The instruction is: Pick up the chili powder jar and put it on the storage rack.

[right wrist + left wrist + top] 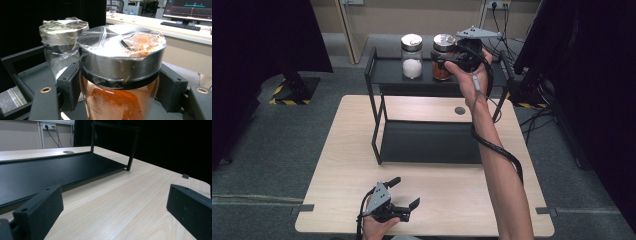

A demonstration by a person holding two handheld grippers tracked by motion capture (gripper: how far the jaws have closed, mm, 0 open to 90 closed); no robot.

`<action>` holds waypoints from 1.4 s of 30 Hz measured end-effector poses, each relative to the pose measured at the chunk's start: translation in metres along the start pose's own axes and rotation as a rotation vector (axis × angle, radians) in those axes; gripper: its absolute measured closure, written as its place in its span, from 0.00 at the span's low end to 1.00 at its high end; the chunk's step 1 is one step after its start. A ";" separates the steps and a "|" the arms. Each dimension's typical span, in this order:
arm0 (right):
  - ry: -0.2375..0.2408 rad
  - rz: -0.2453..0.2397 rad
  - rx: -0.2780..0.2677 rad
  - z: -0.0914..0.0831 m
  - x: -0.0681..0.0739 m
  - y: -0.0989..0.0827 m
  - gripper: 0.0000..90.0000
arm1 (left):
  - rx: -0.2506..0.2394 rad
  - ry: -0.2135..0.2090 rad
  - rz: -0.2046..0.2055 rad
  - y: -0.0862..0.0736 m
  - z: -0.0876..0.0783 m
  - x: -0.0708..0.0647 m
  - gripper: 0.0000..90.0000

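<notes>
— High view first: where is the jar of orange powder (443,55)?
— Up on the top shelf of the black rack (388,70), next to the jar of white powder (411,56). The right gripper (447,61) squeezes it.
— And the left gripper (404,191)?
— Wide apart, holding nothing, low over the desk (342,165).

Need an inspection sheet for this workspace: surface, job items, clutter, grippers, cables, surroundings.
Surface: light wooden table bearing a black two-tier metal rack.
Job's things: glass jar of orange powder with a metal lid and glass jar of white powder with a metal lid, side by side on the rack's top tier.
Clutter: nothing seen.
Grippers: right gripper shut on the orange jar below its lid; left gripper open near the table's front edge.
Cables: black cable trailing along the right forearm.
Surroundings: grey floor, black curtains, wall sockets.
</notes>
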State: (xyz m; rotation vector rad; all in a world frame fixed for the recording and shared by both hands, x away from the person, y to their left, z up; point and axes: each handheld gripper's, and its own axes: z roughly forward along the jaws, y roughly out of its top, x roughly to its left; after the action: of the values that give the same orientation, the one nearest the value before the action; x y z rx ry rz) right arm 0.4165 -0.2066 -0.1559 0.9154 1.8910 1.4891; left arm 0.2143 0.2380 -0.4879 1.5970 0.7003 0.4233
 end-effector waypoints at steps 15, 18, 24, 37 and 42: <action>-0.020 0.006 0.008 0.010 0.000 -0.003 0.34 | -0.001 -0.005 0.003 0.000 0.000 0.000 0.00; -0.020 0.008 0.006 0.011 0.000 -0.004 0.34 | -0.001 -0.006 0.003 0.000 0.000 0.000 0.00; -0.021 0.017 -0.006 0.013 -0.001 -0.008 0.34 | -0.003 -0.008 0.003 0.000 0.000 0.000 0.00; -0.033 0.067 -0.024 0.008 0.005 -0.013 0.04 | -0.003 -0.010 0.004 0.000 0.000 -0.001 0.00; -0.041 0.074 -0.044 0.002 0.009 -0.017 0.02 | -0.003 -0.010 0.004 -0.001 0.000 0.000 0.00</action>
State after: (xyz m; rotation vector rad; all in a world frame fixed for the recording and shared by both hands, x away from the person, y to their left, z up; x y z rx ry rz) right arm 0.4099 -0.2008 -0.1728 0.9986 1.8059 1.5367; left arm 0.2140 0.2375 -0.4884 1.5965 0.6884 0.4186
